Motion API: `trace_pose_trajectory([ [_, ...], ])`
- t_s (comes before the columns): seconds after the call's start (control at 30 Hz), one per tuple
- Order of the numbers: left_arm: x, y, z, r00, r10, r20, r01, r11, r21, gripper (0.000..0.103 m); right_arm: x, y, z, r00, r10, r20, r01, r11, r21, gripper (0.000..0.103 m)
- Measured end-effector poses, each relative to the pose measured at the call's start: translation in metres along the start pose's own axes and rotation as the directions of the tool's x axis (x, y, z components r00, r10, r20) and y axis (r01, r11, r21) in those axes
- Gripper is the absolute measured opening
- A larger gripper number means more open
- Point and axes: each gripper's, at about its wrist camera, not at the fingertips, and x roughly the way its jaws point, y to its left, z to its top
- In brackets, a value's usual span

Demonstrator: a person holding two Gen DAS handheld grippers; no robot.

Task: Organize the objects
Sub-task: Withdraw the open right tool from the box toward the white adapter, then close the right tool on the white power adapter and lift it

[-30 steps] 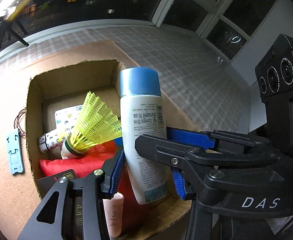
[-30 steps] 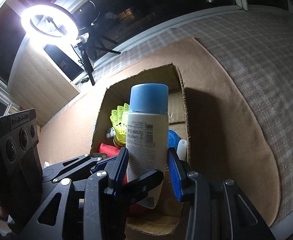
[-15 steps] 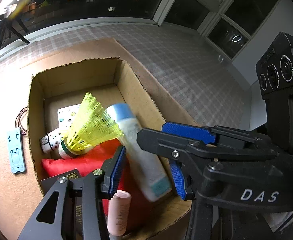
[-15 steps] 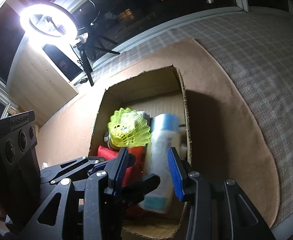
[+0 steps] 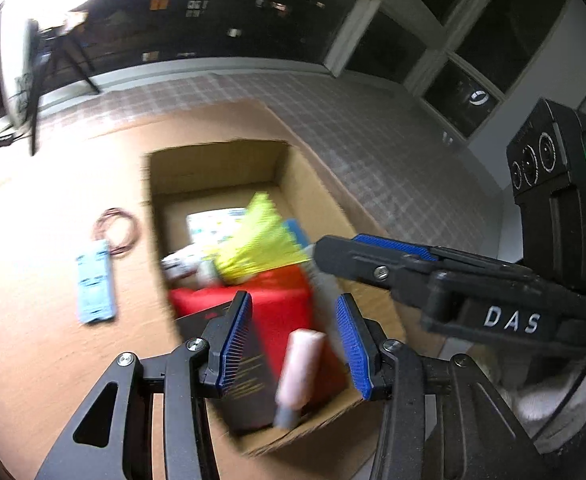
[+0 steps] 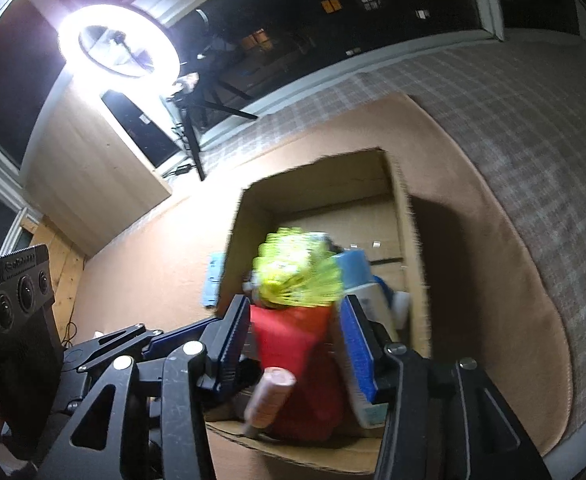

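Left wrist view is pretty blurry. At left, a pale blue flat gadget lies on the tan mat beside a red wire loop. Lower middle, the left gripper has its fingers spread with nothing pinched, angled down over the cardboard box. The box holds a yellow shuttlecock, a red pouch and a pink tube. In the right wrist view, the right gripper is opening its fingers, empty too; the blue-capped white bottle lies in the box behind its right finger.
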Motion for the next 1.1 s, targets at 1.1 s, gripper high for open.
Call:
trace_pose_trajectory([
  [1.1,-0.206,0.342,-0.201,0.907,0.42,-0.032,-0.35,0.71,-0.611,0.079,0.2,0.335,-0.067,0.894,0.176,-0.413,-0.348,0.852,-0.391,0.058],
])
